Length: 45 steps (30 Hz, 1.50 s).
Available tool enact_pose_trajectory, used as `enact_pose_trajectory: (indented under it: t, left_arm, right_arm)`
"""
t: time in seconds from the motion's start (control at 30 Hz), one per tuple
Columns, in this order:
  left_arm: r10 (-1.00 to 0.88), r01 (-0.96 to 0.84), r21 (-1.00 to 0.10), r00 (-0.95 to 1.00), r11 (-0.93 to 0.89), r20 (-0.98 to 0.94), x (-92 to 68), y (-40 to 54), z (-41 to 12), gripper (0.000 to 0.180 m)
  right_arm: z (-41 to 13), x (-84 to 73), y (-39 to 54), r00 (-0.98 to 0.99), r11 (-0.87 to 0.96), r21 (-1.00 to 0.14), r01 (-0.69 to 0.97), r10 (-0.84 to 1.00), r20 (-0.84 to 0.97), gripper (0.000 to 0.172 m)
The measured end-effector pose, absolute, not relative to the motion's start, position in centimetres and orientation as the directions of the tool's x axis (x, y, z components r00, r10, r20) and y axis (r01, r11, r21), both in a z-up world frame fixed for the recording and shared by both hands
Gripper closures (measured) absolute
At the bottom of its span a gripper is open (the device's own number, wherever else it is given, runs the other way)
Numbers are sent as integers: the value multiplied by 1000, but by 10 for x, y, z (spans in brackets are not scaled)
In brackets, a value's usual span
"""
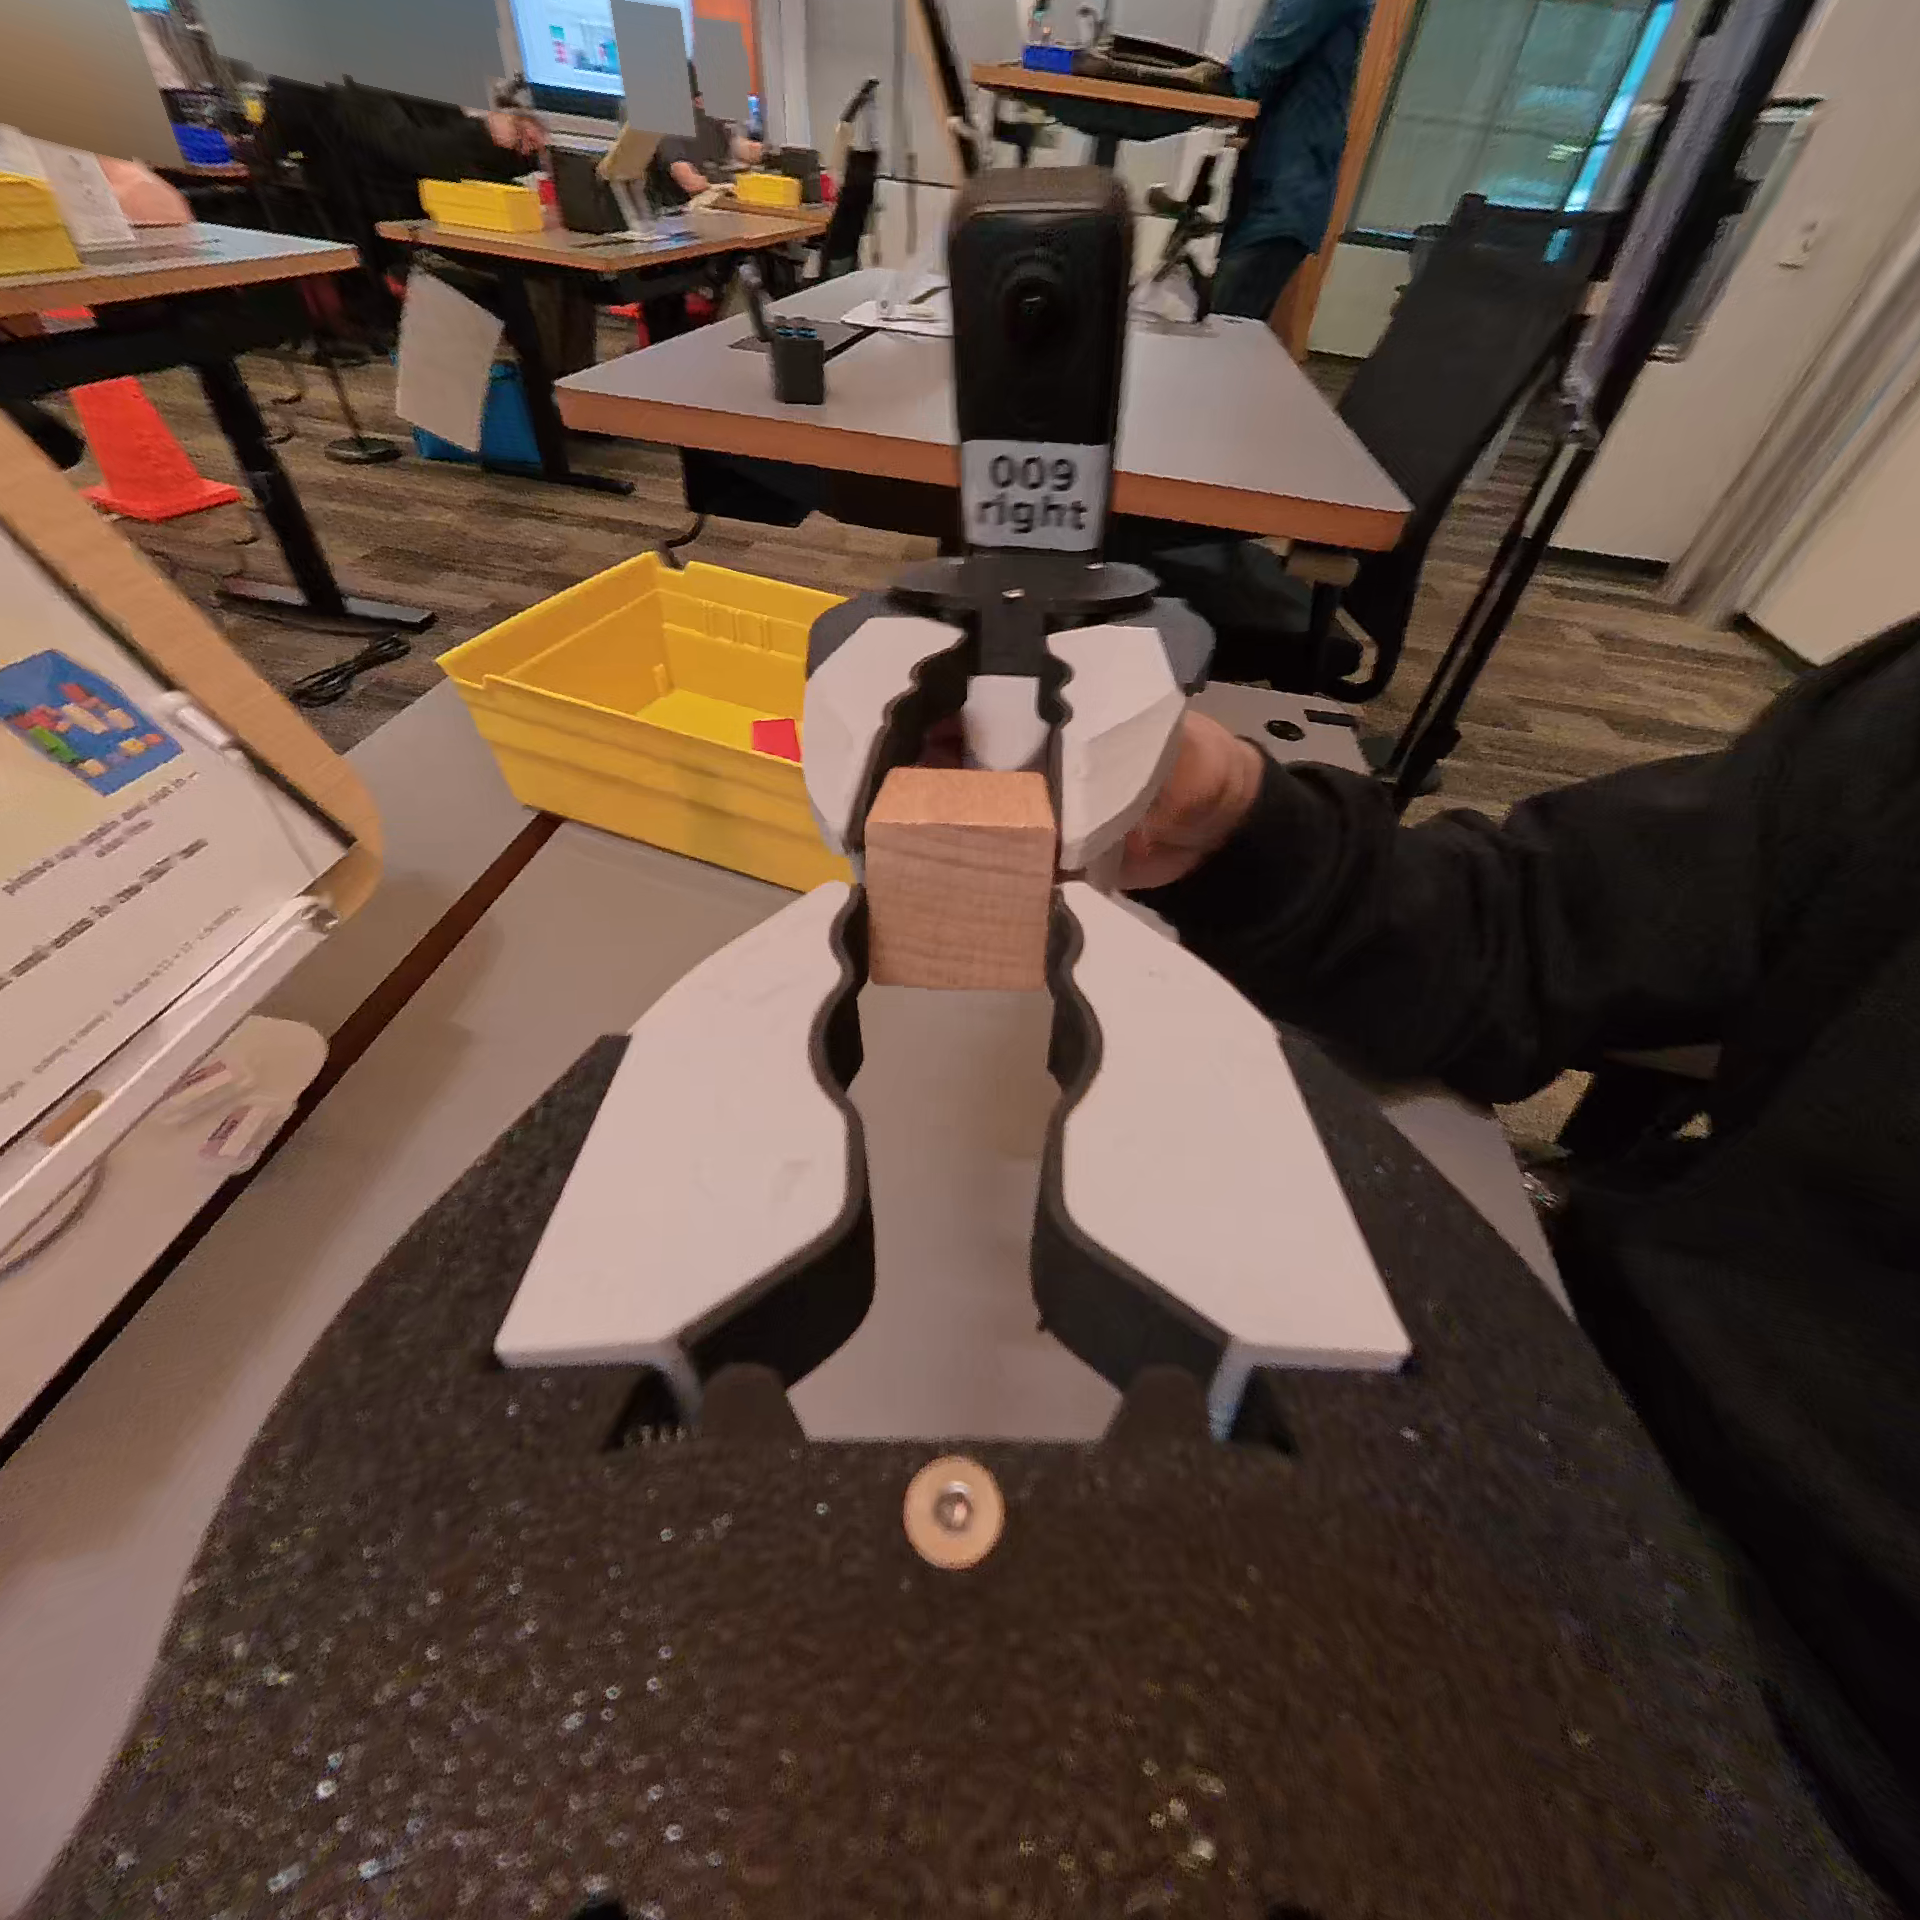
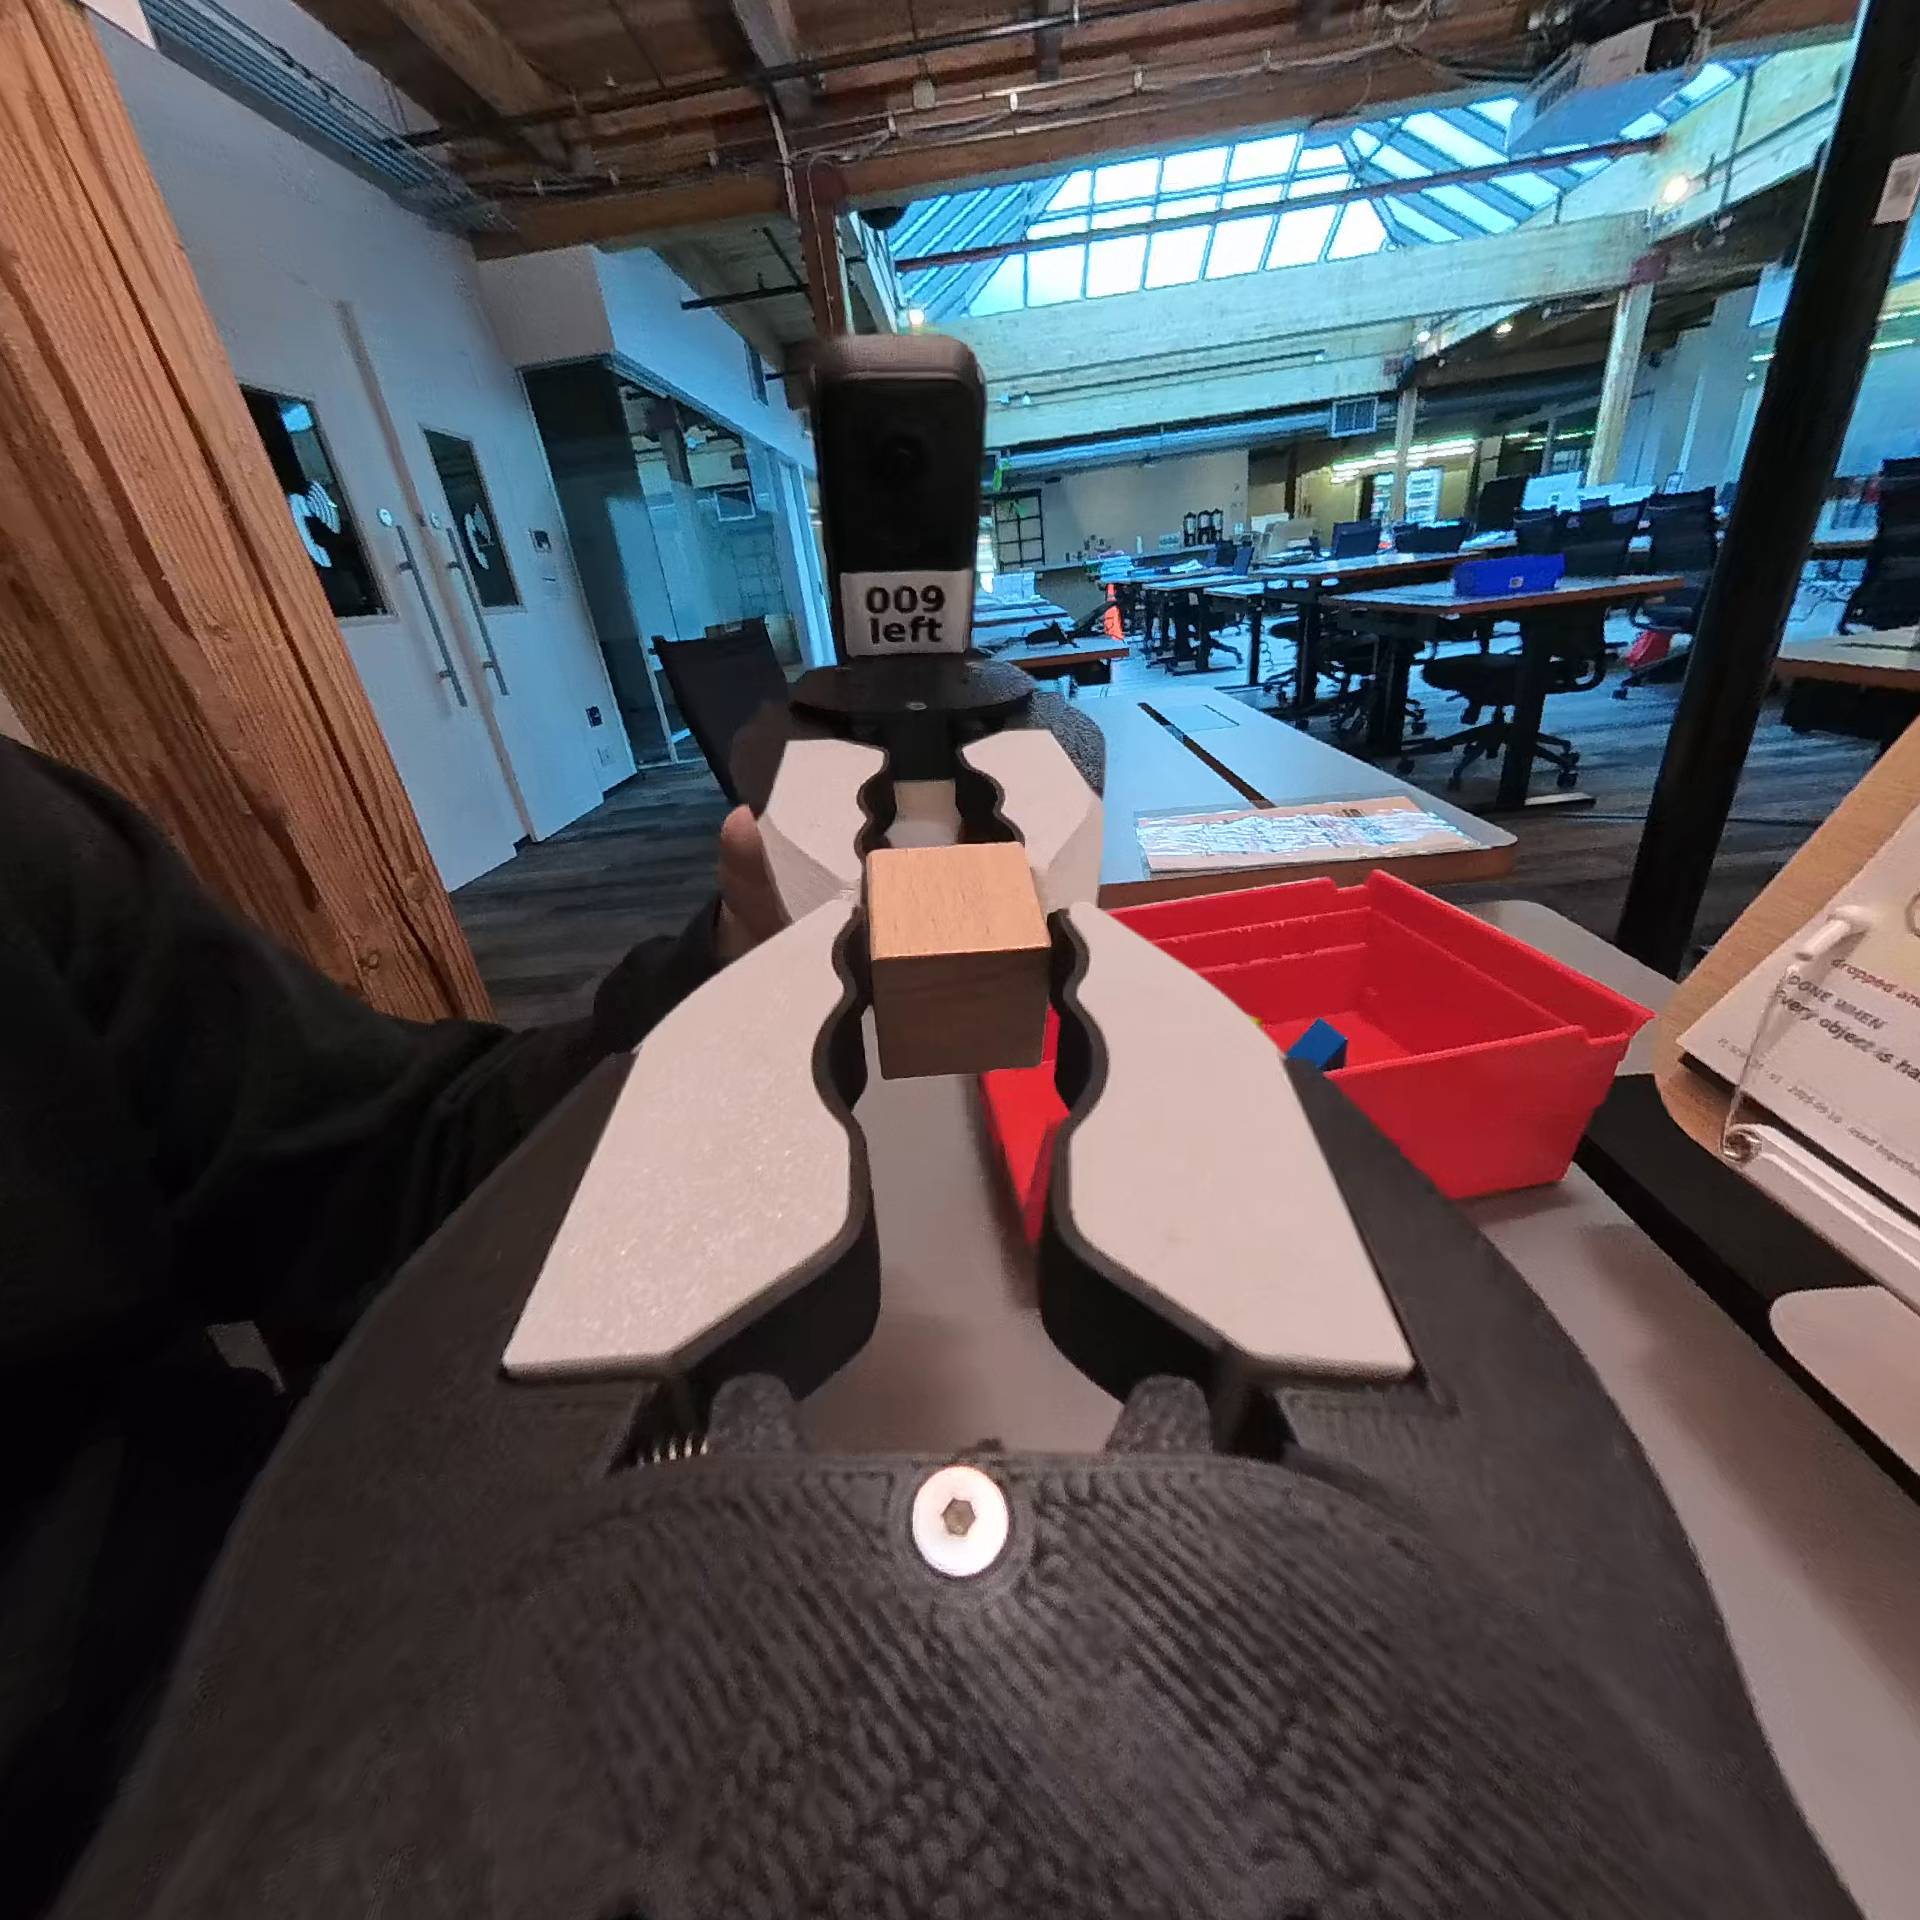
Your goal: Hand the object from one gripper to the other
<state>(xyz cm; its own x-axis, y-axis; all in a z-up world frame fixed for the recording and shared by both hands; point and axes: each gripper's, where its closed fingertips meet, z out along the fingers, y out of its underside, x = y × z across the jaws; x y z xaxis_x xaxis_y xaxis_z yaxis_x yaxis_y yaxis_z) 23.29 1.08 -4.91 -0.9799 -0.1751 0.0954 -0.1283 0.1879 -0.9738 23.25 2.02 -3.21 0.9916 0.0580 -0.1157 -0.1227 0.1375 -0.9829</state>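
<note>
Held in the air above a grey table: a plain wooden cube, caught between two facing tongs that meet tip to tip around it.

Seen only from the left wrist, beyond the cube: a yellow bin with a red piece inside, an orange cone on the floor far to the cube's left, and a bare hand with a black sleeve just right of the cube, behind the far tongs.

Seen only from the right wrist: a red bin right of the cube with a small blue block in it, a wooden post far to the cube's left, and skylights overhead.

Left gripper: jaws part open to the cube's width, black inner pads against the cube's near half on both sides. Right gripper: the same narrow opening, pads clamped on the cube's other half. Both sets gripping the one cube at once, neither let go.
</note>
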Motion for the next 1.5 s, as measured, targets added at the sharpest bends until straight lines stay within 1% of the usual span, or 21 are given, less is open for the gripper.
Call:
enact_pose_trajectory:
  t: [0.1,0.13,0.23,0.3,0.37,0.4,0.47,0.57,0.63,0.7,0.77,0.83,0.93,1.03,1.17,1.27,1.37,1.43,1.5]
  left_arm:
    - [-281,-153,-967,-955,203,92,250,14,-56,145]
    - [-301,-158,-966,-949,204,92,253,16,-57,142]
    - [-341,-186,-961,-934,206,107,259,24,-59,144]
    - [-372,-221,-955,-918,197,135,264,30,-61,146]
    - [-397,-260,-949,-901,176,174,270,35,-63,148]
    - [-397,-276,-947,-897,164,193,271,36,-63,148]
    - [-399,-301,-943,-889,139,225,273,38,-63,150]
    - [-399,-328,-938,-880,115,259,276,39,-64,151]
    - [-393,-345,-932,-877,115,276,277,38,-67,152]
    - [-399,-351,-928,-874,122,278,277,38,-69,152]
    - [-400,-351,-927,-875,133,274,277,37,-71,152]
    - [-406,-358,-923,-871,139,277,278,38,-73,151]
    - [-421,-376,-917,-859,133,291,280,42,-74,151]
    - [-440,-373,-920,-851,122,287,282,50,-71,151]
    - [-538,-364,-925,-803,106,255,291,76,-66,151]
    - [-727,-357,-929,-663,99,177,309,125,-66,149]
    - [-913,-394,-913,-404,108,66,324,195,-75,141]
    - [-966,-462,-880,-260,113,12,326,234,-89,136]
    - [-980,-542,-832,-198,115,-6,325,254,-107,131]
  right_arm:
    - [-39,251,13,993,90,-992,-90,-70,-96,138]
    - [-40,262,4,987,86,-993,-76,-138,-87,138]
    - [-41,305,-45,921,71,-996,-57,-380,-80,138]
    - [-52,340,-100,808,34,-996,-77,-584,-82,138]
    - [-74,373,-167,633,-26,-993,-118,-772,-55,139]
    - [-92,385,-201,539,-70,-982,-173,-841,-34,139]
    - [-124,397,-252,402,-108,-955,-277,-916,-13,138]
    - [-152,405,-284,325,-43,-933,-358,-942,-82,139]
    - [-159,409,-290,296,-2,-936,-352,-949,-110,139]
    - [-168,411,-288,292,28,-918,-396,-944,-155,136]
    - [-163,413,-291,251,71,-920,-386,-951,-179,108]
    - [-150,410,-290,259,68,-937,-343,-952,-164,115]
    - [-130,404,-288,268,27,-958,-285,-957,-107,117]
    - [-109,398,-282,282,26,-974,-224,-955,-90,118]
    - [-85,390,-269,322,18,-988,-152,-944,-67,119]
    - [-76,385,-255,370,26,-990,-137,-926,-75,119]
    - [-71,383,-239,417,24,-991,-131,-906,-76,120]
    - [-70,381,-228,444,3,-992,-130,-894,-61,120]
    - [-71,380,-217,474,-21,-991,-131,-880,-44,121]
